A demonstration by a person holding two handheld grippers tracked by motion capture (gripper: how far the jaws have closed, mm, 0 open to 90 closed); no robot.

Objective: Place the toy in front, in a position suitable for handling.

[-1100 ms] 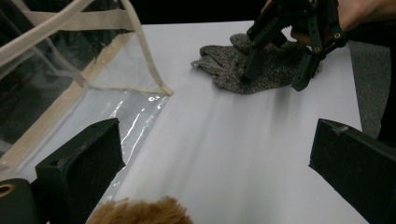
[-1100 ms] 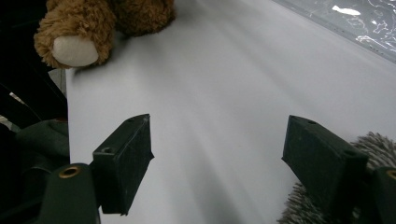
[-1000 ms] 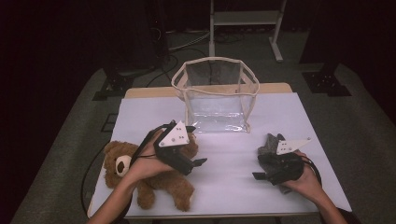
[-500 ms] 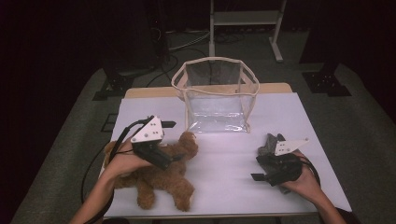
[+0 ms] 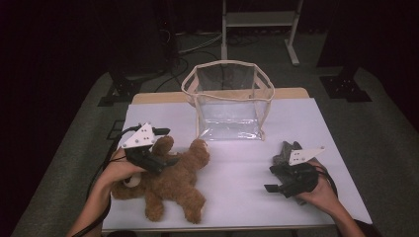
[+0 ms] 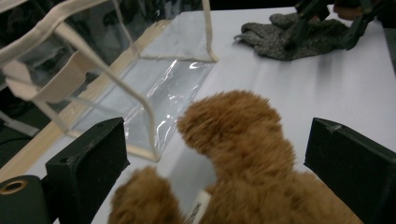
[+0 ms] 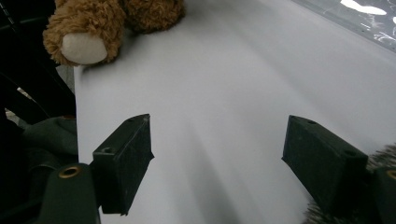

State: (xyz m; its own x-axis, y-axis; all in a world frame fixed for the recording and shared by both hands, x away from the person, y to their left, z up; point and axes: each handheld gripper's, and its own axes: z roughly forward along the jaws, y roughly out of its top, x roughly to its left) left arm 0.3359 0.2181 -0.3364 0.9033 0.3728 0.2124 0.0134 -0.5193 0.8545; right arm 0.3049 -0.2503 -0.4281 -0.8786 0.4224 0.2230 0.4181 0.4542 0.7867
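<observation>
**Two soft things out, bag empty**

Two items lie on the white table (image 5: 237,197) outside the clear plastic bag (image 5: 228,101), which stands upright and open near the far edge with nothing visible inside it. The brown teddy bear (image 5: 170,185) sprawls at the near left, one limb reaching toward the bag without touching it; the grey glove (image 5: 285,152) lies at the right, well apart from both.

The left gripper (image 6: 215,158) hovers over the bear with its jaws spread wide on either side of a furry limb, not pressing on it. The right gripper (image 7: 217,163) rests low beside the glove, jaws likewise parted over bare tabletop, gripping nothing; grey knit shows at the edge of its own view.

By the look of it, the packing has barely begun: the bear has yet to be gripped, lifted and lowered into the bag, and the glove apparently waits its turn.
</observation>
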